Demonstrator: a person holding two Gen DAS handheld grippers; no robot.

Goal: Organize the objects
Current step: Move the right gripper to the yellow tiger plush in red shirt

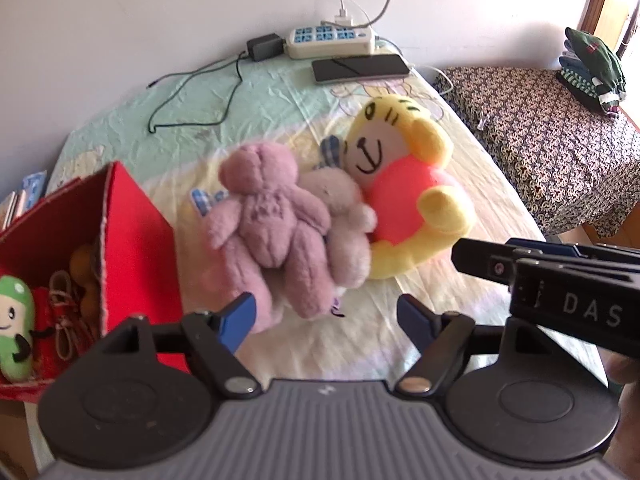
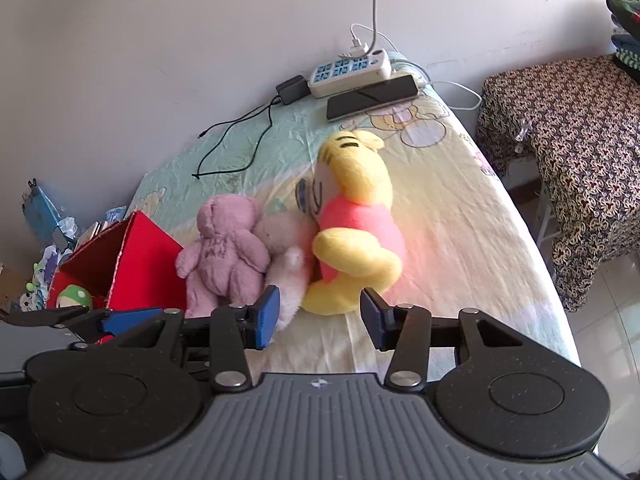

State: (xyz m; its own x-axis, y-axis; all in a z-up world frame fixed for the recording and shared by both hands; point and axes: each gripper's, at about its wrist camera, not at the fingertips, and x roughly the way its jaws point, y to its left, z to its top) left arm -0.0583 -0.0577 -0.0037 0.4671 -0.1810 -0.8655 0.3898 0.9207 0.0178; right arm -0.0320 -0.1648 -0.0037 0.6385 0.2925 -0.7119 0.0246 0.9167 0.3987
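Jaws of the left gripper [image 1: 326,318] and right gripper [image 2: 319,316] stand apart, gripping nothing. Three plush toys lie touching on the bed sheet [image 1: 460,184]: a pink bear [image 1: 264,216] beside the red box [image 1: 132,224], a pale bear [image 1: 344,216] in the middle, and a yellow tiger [image 1: 404,168] in a pink shirt. The box holds a green plush [image 1: 16,324]. A power strip [image 1: 332,42], phone [image 1: 360,67] and black cable [image 1: 192,92] lie near the wall.

Three plush toys [image 1: 272,220] on the bed, one red box [image 1: 132,240], one power strip [image 1: 332,40], one phone [image 1: 360,68].
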